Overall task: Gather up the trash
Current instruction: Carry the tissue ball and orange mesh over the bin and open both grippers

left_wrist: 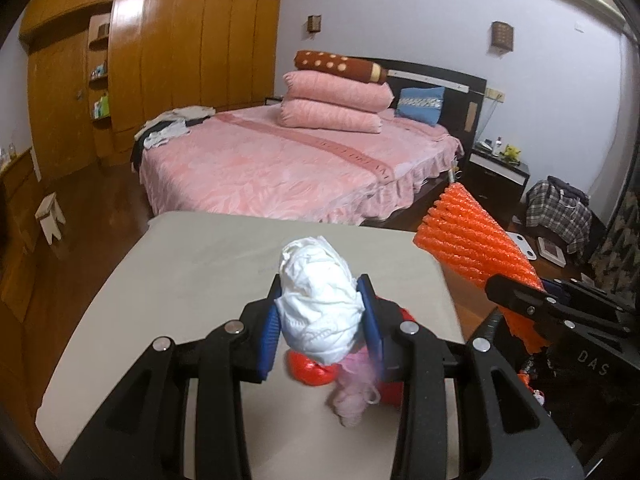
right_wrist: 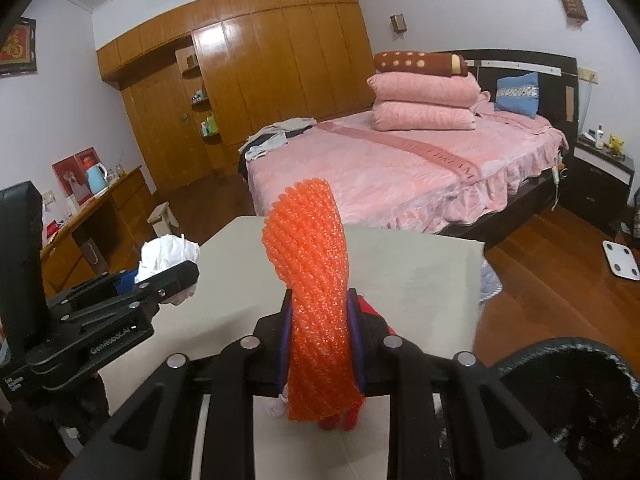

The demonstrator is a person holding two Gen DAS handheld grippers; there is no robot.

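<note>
Both claws are loaded right now, so this is the carry part of the job. The left claw [left_wrist: 322, 312] is clamped on a crumpled white tissue wad [left_wrist: 318, 300], blue pads pressing it from both sides, most of the wad sticking out ahead of the tips. The right claw [right_wrist: 318, 328] is pinching an orange foam net sleeve [right_wrist: 314, 296], which stands up tall past the tips and hangs down below them too. Both pieces are lifted clear of the worktop [left_wrist: 192, 264].

Tips for doing this bit well, just my take:

- Keep both grips clenched the whole way. The tissue is soft and squashy, so I'd guess it can creep out if the squeeze relaxes.
- The foam sleeve is long and floppy; carry it high so the lower end doesn't snag the worktop edge.
- There's a dark round opening [right_wrist: 568, 396] low and to the right of the right claw. Probably the bin, can't say for sure. If so, get right over it before letting go.
- Below and behind the left claw's tips, red scraps [left_wrist: 316, 370] and a pink mesh bit [left_wrist: 356, 396] lie on the worktop, so more rounds to come.
</note>
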